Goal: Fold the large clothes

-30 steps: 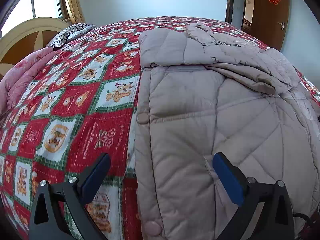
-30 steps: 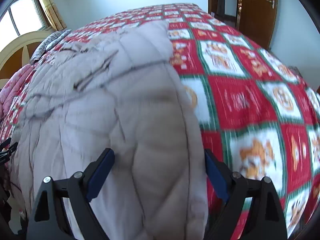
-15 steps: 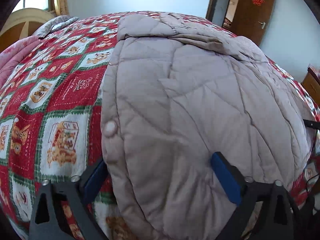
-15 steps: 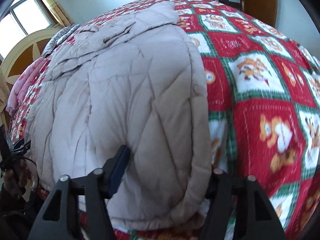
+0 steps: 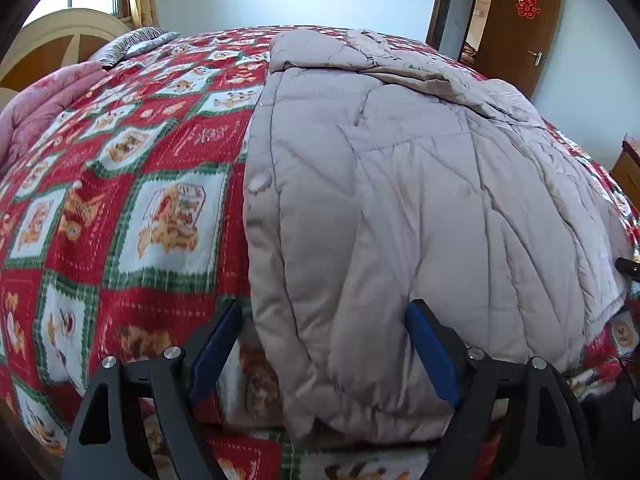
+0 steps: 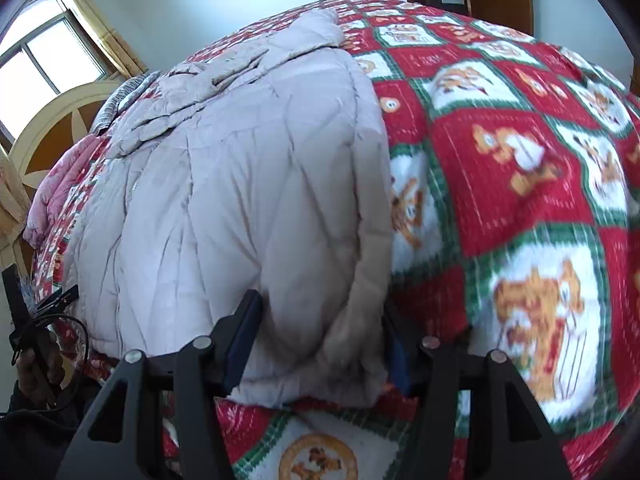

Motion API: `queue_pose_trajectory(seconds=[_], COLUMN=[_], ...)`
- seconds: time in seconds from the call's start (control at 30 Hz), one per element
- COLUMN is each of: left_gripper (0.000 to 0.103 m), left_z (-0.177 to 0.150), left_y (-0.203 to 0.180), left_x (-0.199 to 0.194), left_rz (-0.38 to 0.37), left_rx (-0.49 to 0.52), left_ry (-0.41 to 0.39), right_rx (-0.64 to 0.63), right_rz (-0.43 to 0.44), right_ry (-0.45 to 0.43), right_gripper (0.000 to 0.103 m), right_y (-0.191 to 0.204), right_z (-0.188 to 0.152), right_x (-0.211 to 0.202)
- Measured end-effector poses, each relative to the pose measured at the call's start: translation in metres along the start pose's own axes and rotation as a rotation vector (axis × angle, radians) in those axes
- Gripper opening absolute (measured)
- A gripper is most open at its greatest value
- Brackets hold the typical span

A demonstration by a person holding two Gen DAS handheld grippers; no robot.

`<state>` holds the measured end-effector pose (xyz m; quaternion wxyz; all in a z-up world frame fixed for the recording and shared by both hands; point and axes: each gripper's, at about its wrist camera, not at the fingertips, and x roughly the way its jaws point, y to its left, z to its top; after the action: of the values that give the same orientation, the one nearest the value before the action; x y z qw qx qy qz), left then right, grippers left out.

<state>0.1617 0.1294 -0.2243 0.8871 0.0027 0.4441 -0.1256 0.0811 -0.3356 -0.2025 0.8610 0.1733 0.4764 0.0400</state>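
Observation:
A large beige quilted coat (image 5: 400,184) lies spread on the bed, hem toward me, sleeves folded over its far end. My left gripper (image 5: 324,344) is open, its blue-padded fingers straddling the coat's left hem corner at the bed's near edge. In the right wrist view the same coat (image 6: 240,184) fills the left half. My right gripper (image 6: 320,340) is partly closed around the right hem corner, with the puffy fabric bulging between the pads; I cannot tell if it is pinched.
The bed carries a red, green and white patterned cover (image 5: 132,200). A pink quilt (image 5: 44,100) and striped pillow (image 5: 132,40) lie by the headboard (image 5: 52,48). A brown door (image 5: 520,20) stands far right, a wooden cabinet (image 5: 628,168) at the right edge.
Both grippers have moved down to the coat's hem at the bed's near edge. The right gripper's fingers have narrowed around the right hem corner.

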Motion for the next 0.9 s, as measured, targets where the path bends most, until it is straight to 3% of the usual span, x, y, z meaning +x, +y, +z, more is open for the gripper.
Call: queue_pose_trajectory(seconds=[0.07,0.1,0.13,0.17,0.27,0.43,0.73,0.8,0.9], left_gripper=[0.084,0.084,0.076,0.066,0.020,0.011,0.009,0.009,0.010], left_z=[-0.005,-0.007,-0.008,-0.009,-0.006,0.006,0.045,0.053,0.075], left_y=[0.001,0.000,-0.002,-0.006,-0.011,-0.013,-0.024,-0.027,-0.023], left_x=[0.002,0.003,0.002,0.000,-0.006,-0.042,-0.175,-0.189,-0.174], left_rz=[-0.028,-0.045,-0.068,-0.075,-0.086,-0.078,-0.159,-0.134,-0.058], left_rx=[-0.007,-0.010,-0.002,0.021,0.059,0.097,0.139,0.168,0.216], left_ry=[0.007,0.008,-0.002,-0.015,-0.033,-0.127,-0.404,-0.451,-0.486], right_rx=[0.018,0.025,0.026,0.013,-0.009,-0.005,-0.062,-0.066,-0.065], right_rz=[0.040,0.061,0.082,0.093,0.097,0.158,0.286,0.302,0.285], right_ry=[0.016,0.024,0.028,0.013,-0.033,-0.140,-0.423,-0.465,-0.498], right_gripper=[0.058,0.046,0.032,0.028,0.016,0.013,0.012,0.011,0.011], right_y=[-0.003,-0.004,-0.002,0.001,0.008,0.014,0.046,0.049,0.046], right_z=[-0.006,-0.009,-0.013,-0.014,-0.015,-0.010,0.009,0.017,0.042], right_x=[0.004,0.006,0.009,0.008,-0.001,-0.035,-0.146,-0.160,-0.152])
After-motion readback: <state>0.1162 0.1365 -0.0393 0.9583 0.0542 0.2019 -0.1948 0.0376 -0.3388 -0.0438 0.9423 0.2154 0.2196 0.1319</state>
